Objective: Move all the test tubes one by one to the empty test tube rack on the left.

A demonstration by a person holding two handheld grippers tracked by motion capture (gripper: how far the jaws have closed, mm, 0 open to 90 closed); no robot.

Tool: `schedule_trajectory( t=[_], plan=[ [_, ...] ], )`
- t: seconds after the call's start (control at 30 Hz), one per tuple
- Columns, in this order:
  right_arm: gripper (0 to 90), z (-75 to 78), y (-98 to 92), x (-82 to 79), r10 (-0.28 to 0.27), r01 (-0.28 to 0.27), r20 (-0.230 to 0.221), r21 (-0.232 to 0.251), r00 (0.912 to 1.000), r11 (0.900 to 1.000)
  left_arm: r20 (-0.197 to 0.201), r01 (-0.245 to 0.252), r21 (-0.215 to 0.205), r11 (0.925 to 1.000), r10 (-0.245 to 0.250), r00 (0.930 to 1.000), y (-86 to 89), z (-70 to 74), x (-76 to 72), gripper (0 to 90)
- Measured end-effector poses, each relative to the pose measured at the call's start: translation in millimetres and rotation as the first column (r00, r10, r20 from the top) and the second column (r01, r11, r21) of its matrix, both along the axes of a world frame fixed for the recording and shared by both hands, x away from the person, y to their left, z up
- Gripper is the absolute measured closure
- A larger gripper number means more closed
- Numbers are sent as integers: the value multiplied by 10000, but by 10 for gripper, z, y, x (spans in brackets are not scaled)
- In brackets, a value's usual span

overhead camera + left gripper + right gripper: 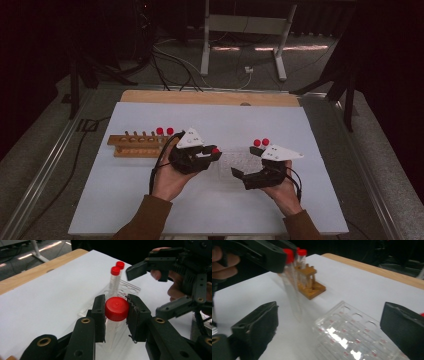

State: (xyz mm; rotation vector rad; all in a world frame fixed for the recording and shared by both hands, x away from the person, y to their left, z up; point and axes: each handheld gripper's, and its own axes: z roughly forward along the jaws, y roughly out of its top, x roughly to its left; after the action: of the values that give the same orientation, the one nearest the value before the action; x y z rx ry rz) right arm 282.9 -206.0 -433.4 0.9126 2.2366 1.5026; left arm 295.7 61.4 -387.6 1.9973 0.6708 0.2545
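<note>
Your left gripper (116, 312) clamps a red-capped tube (116, 308); your right gripper (329, 325), jaws wide and empty, sits over the clear rack (352, 340).

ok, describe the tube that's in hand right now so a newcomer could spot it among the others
On the white table, look between the wooden rack on the left and the clear plastic rack in the middle. There the left gripper clamps a clear tube by its red cap. Unlike every other red-capped tube, it stands in no rack.

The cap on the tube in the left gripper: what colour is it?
Red. The cap sits clamped between the left gripper jaws, clearest in the left gripper view.
</note>
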Motion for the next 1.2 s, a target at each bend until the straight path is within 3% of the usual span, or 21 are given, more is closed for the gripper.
schedule_trajectory(
  t=[0.37, 0.67, 0.9, 1.2],
  plan=[
    [0, 31, -118, 11, -188, 186, 79, 277, 9998, 9994, 123, -683, -266, 9973, 686, 9976, 305, 68, 25, 709],
    [0, 65, -206, 11, -392, 381, 227, 474, 9990, 9981, 273, -1382, -370, 9897, 1393, 9899, 591, 129, 55, 709],
    [0, 84, -253, 13, -476, 461, 263, 560, 9985, 9974, 401, -2001, -380, 9790, 2016, 9787, 818, 194, 85, 709],
    [0, 87, -273, 14, -485, 469, 249, 612, 9985, 9970, 635, -2880, -96, 9576, 2880, 9555, 1057, 239, 131, 709]
  ],
)
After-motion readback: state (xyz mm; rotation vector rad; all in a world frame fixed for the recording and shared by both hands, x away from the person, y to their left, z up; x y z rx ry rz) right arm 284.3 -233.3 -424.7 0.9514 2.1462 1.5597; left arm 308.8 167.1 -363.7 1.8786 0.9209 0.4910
